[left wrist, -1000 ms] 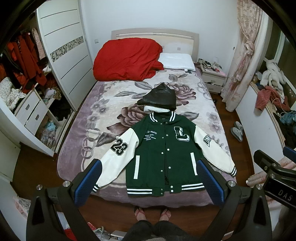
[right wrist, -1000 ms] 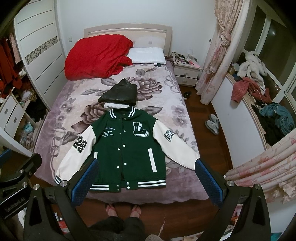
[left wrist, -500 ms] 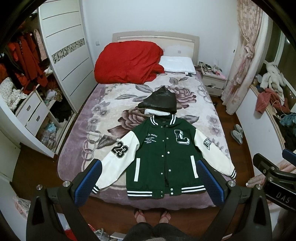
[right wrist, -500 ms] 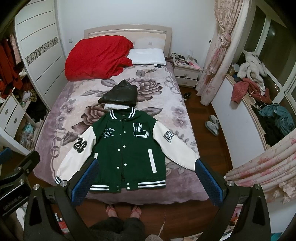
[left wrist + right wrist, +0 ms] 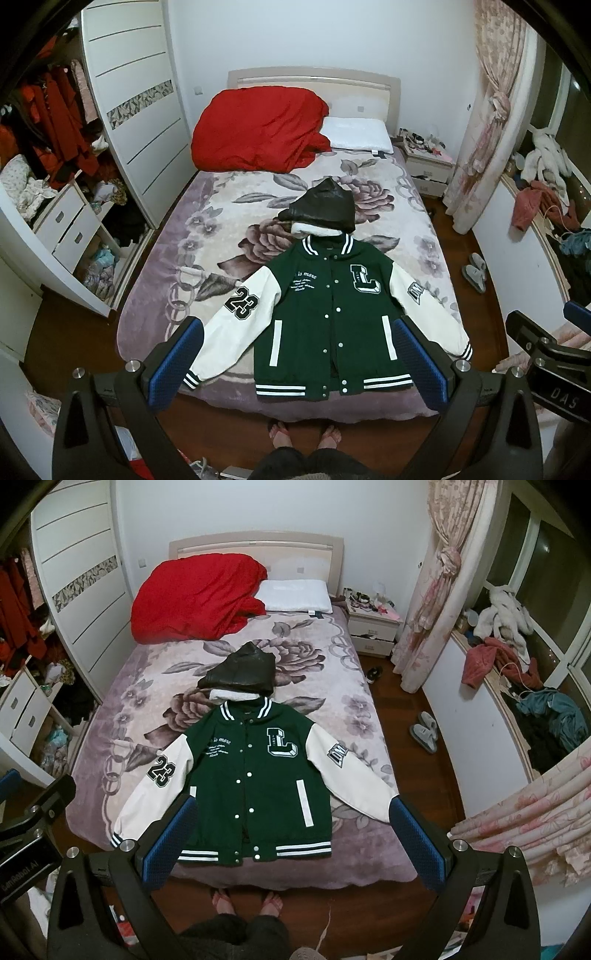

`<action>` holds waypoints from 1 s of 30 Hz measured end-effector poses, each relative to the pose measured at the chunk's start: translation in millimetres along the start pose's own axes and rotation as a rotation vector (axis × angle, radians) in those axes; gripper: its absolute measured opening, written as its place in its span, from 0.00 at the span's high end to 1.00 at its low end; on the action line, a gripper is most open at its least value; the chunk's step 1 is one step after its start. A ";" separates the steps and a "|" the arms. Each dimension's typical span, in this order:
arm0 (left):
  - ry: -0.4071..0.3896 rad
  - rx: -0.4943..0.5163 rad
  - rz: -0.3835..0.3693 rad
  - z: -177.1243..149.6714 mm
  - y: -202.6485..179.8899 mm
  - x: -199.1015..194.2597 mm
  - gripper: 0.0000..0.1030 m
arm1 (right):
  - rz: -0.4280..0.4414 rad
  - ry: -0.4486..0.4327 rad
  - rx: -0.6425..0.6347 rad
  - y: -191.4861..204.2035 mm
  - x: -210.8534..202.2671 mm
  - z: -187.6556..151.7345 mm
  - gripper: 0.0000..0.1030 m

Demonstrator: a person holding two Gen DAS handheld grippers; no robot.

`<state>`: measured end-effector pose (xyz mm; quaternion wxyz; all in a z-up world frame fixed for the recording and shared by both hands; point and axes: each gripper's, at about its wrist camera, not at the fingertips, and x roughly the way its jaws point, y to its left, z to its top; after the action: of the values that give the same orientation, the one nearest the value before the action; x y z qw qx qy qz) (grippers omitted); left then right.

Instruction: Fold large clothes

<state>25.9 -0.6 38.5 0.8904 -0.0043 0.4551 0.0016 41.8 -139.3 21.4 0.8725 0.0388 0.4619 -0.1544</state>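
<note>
The left gripper (image 5: 299,363) is held high above the foot of the bed, its two blue-padded fingers (image 5: 176,360) spread wide with nothing between them. The right gripper (image 5: 293,843) is held likewise, its blue pads (image 5: 415,843) set far apart and bare. Neither tool is in contact with any cloth; both are kept well above the bedding, and part of each is seen at the edge of the other's view. Below and ahead of both grippers, a green varsity jacket (image 5: 332,317) is laid flat, front up and snapped shut, on the near end of the bed (image 5: 207,236). Its striped hem is placed just short of the foot edge, and its collar is pointed toward the headboard. The white sleeves are spread outward and downward to either side, one marked with a black "23" patch (image 5: 241,303). In the left wrist view the jacket body is framed between the fingers; in the right wrist view the cuff ends of both sleeves are covered by the pads. Just beyond the collar, a dark folded garment (image 5: 240,674) is set on a white folded piece. Farther back, a red quilt (image 5: 195,598) is heaped beside a white pillow (image 5: 295,596). The person's bare feet (image 5: 245,904) are seen on the wooden floor below the grippers.
</note>
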 end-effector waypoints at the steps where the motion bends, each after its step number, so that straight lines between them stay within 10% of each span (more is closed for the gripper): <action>1: -0.004 -0.002 0.000 0.5 2.2 -0.9 0.00 | 0.000 0.000 0.001 -1.1 0.7 -0.8 0.00; 20: -0.035 0.022 0.013 4.7 11.0 40.2 0.00 | -0.001 0.028 0.034 3.5 12.1 7.7 0.00; 27: -0.080 0.051 0.098 3.3 12.5 145.4 0.00 | 0.083 0.160 0.288 -45.1 143.4 22.8 0.01; 30: -0.026 0.078 0.126 -12.0 0.2 215.7 0.00 | 0.040 0.229 0.435 -87.7 227.9 -5.8 0.34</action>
<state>142.5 -0.7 -143.3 0.8939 0.0591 0.4427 0.0397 130.2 -274.6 -161.8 0.7883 0.2523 0.5130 -0.2274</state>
